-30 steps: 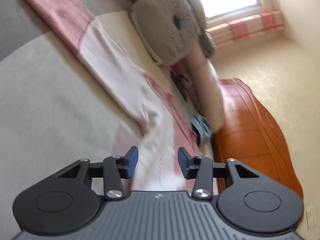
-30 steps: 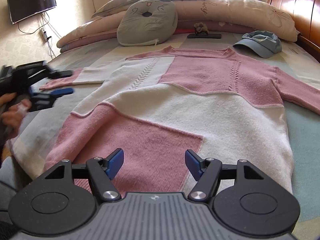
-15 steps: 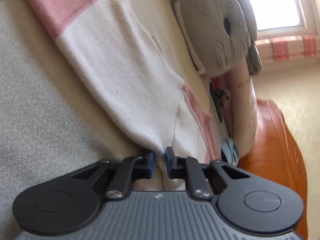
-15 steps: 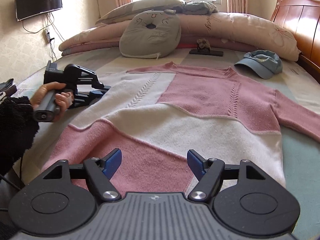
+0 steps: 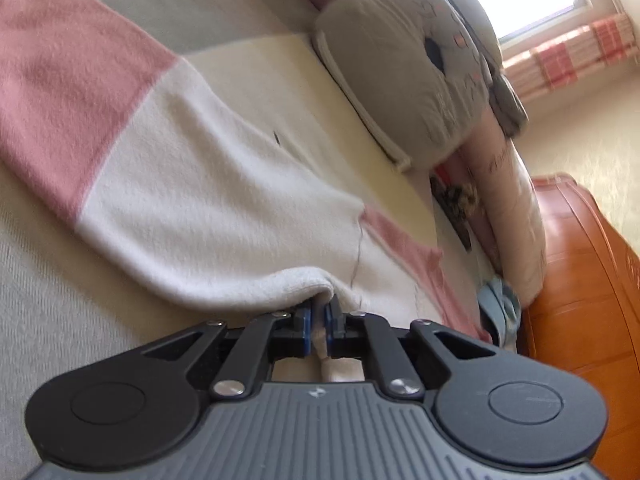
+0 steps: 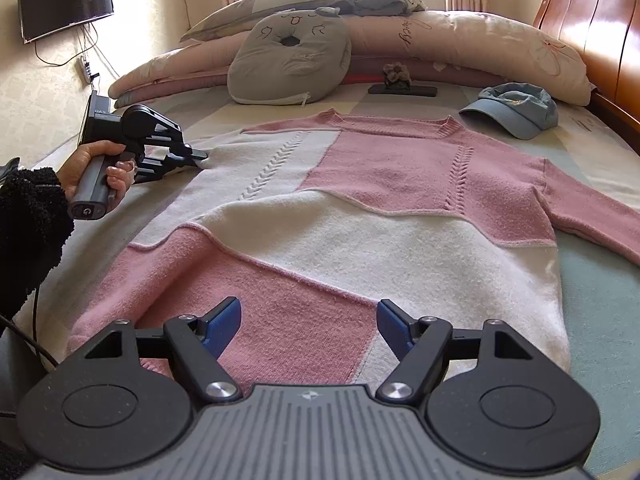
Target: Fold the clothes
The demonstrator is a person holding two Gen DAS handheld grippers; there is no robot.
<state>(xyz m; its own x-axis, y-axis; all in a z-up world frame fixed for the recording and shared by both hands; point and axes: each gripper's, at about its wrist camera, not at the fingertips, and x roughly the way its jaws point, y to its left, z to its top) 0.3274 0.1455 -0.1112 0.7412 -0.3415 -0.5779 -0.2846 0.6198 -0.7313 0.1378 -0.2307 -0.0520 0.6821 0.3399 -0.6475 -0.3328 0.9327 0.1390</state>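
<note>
A pink and white knitted sweater [image 6: 360,216] lies spread flat on the bed, front up, neck toward the pillows. My left gripper [image 5: 318,322] is shut on a fold of white knit at the sweater's left sleeve [image 5: 192,200], near the armpit; in the right wrist view the left gripper [image 6: 198,158] sits at the garment's left edge, held by a hand in a black fleece sleeve. My right gripper [image 6: 308,322] hovers open over the pink hem, with nothing between its blue pads.
A grey cat-face cushion [image 6: 290,66] and long pink pillows [image 6: 460,46] line the far side. A blue cap [image 6: 516,110] and a dark phone with a small ornament [image 6: 400,88] lie beyond the neck. The wooden headboard [image 6: 596,24] stands at the right.
My left gripper moved in onto the sleeve's white edge and closed on it, bunching a fold. The right gripper stayed over the hem, open.
</note>
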